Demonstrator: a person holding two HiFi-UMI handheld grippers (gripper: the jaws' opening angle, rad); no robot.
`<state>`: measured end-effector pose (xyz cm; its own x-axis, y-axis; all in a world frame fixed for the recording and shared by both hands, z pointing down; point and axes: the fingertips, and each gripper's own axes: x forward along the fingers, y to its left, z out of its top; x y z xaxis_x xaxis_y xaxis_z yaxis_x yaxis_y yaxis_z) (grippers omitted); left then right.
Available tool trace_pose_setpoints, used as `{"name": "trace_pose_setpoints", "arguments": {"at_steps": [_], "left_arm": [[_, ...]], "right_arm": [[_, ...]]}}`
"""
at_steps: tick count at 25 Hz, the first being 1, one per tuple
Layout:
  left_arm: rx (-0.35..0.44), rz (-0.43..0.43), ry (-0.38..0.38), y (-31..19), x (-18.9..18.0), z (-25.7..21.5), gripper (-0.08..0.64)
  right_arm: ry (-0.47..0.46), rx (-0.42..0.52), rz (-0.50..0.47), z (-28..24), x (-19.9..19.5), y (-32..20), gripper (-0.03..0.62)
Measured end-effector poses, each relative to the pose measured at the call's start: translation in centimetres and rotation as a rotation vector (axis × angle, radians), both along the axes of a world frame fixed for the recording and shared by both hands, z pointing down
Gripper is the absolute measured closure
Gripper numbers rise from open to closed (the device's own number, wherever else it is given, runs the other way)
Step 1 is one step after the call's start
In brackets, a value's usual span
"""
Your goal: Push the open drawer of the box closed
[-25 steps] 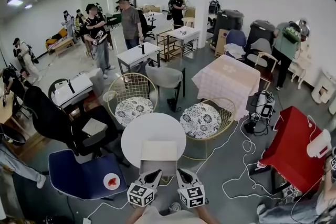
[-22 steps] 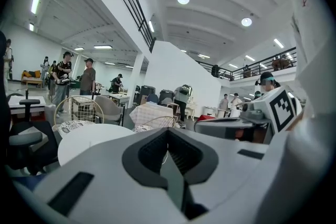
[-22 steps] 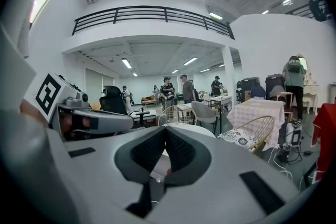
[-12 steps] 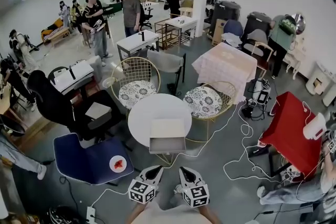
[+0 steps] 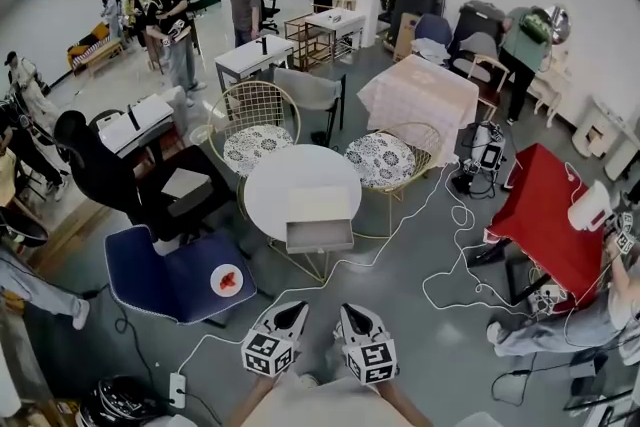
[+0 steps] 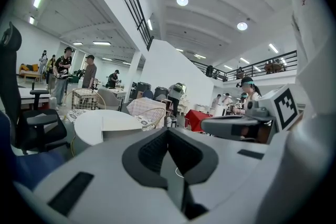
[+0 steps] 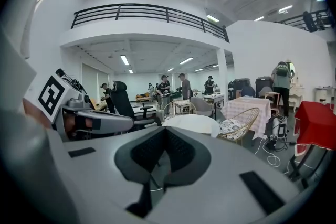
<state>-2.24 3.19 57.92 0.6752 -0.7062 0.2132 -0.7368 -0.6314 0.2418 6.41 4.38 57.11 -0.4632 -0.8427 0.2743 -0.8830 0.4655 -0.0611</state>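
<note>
Box (image 5: 318, 205): on round table (image 5: 290, 177), at near edge
Drawer (image 5: 320, 236): pulled out
Left gripper (image 5: 290, 313), right gripper (image 5: 352, 316): side by side, well apart from drawer

No legible text; only coded square markers on left gripper (image 5: 291, 313), right gripper (image 5: 351, 313).

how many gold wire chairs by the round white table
2. The left wire chair stands at the far left of the round table, the right wire chair at its right. Others may be hidden farther back.
</note>
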Motion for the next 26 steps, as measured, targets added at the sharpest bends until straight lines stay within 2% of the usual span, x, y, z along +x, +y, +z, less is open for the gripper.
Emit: {"name": "trace_pose_setpoints", "arguments": {"at_steps": [10,26], "left_arm": [[0.011,-0.013,0.009,4.4,0.2,0.2,0.548],[0.021,-0.017,0.010,6.0,-0.3,0.0,0.548]], "right_arm": [[-0.006,0.019,-0.011,0.1,-0.3,4.2,0.577],[0.008,0.031,-0.021,-0.1,-0.9,5.5,0.577]]}}
